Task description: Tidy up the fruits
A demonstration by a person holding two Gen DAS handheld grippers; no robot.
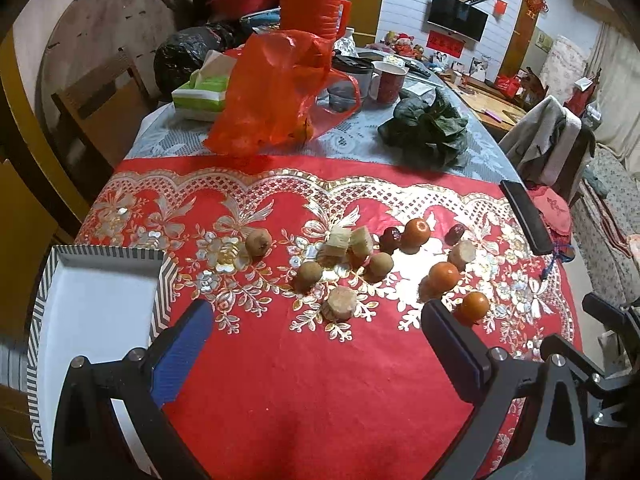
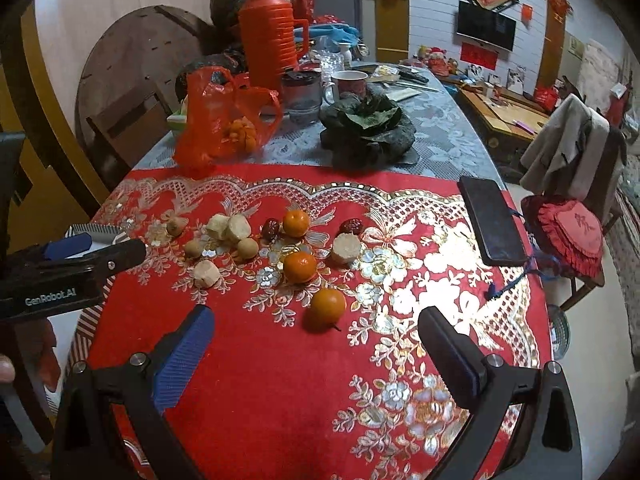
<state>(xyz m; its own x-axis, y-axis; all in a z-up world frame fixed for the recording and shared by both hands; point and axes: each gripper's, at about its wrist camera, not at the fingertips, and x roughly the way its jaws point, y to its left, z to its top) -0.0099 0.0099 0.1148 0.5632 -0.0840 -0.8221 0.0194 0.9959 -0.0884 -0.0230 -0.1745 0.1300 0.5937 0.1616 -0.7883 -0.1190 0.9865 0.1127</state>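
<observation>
Fruits lie on a red patterned cloth (image 1: 280,360): three oranges, the nearest (image 1: 475,307) (image 2: 328,306), three brown kiwis, one (image 1: 308,276), pale cut chunks, one (image 1: 340,304) (image 2: 206,273), and two dark red dates, one (image 2: 351,225). A white tray with a striped rim (image 1: 100,276) sits at the left. My left gripper (image 1: 316,320) is open and empty, above the cloth before the fruit; it also shows in the right wrist view (image 2: 80,256). My right gripper (image 2: 316,328) is open and empty, with the nearest orange between its fingertips' line.
A black phone (image 2: 494,220) lies at the cloth's right edge. Behind the cloth are a red plastic bag with oranges (image 2: 228,120), leafy greens (image 2: 368,128), a red thermos (image 2: 268,36), cups and a tissue box (image 1: 200,92). Chairs stand left and right.
</observation>
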